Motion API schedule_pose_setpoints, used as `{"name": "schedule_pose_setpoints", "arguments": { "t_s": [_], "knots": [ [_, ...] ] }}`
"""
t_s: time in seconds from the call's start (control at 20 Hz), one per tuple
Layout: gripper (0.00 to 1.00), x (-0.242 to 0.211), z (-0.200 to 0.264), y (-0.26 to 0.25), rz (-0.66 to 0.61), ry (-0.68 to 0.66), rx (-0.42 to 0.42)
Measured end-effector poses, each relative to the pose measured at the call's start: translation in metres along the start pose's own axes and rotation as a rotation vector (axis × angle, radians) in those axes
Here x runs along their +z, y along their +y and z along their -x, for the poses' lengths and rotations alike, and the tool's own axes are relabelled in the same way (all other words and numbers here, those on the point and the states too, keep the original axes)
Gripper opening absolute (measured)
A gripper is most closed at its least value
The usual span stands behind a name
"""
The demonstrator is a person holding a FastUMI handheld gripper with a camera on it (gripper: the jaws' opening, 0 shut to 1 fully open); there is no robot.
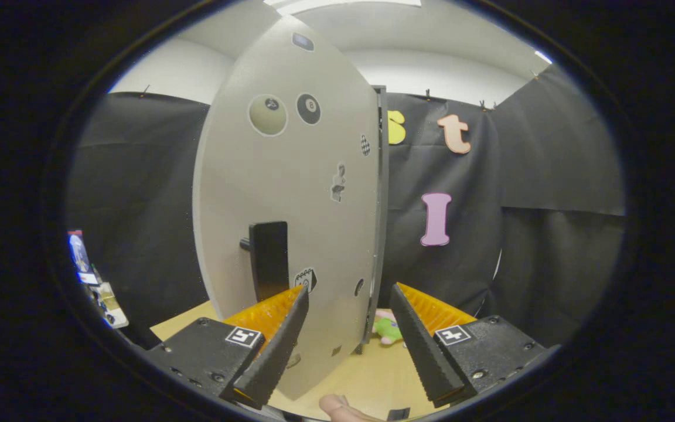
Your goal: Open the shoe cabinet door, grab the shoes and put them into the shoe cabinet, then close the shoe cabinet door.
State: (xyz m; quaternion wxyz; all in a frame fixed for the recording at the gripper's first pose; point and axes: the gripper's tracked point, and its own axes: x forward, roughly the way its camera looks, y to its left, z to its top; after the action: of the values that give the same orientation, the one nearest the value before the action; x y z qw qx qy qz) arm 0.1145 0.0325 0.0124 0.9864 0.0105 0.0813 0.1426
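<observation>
Early stage — gripper (349, 293) fingers spread wide and holding nothing, straddling the free edge of the shoe cabinet door (290, 193), its handle (268, 258) just ahead; pink-green shoe (387, 328) on the floor beyond — stowing and closing remain.

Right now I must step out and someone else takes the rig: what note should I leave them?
Gripper: open, holding nothing; its fingers straddle the free edge of the cabinet door.
Door: swung open, edge-on just ahead of the fingers, its dark handle beside the left finger.
Shoes: a pink and green item lies on the wooden floor beyond the fingers, past the door; likely a shoe, but I cannot tell.
Done: door looks open.
Left: grab the shoes, put them in the cabinet, close the door.
</observation>
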Motion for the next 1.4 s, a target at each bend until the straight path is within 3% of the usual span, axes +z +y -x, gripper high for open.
{"name": "schedule_pose_setpoints", "arguments": {
  "t_s": [0.45,0.9,1.4],
  "knots": [
    [0.93,-0.008,-0.045,0.069,-0.05,0.0,0.004],
    [0.94,-0.047,-0.108,0.136,-0.158,0.109,0.062],
    [0.94,-0.049,-0.108,0.14,-0.174,0.074,0.064]
  ]
}}
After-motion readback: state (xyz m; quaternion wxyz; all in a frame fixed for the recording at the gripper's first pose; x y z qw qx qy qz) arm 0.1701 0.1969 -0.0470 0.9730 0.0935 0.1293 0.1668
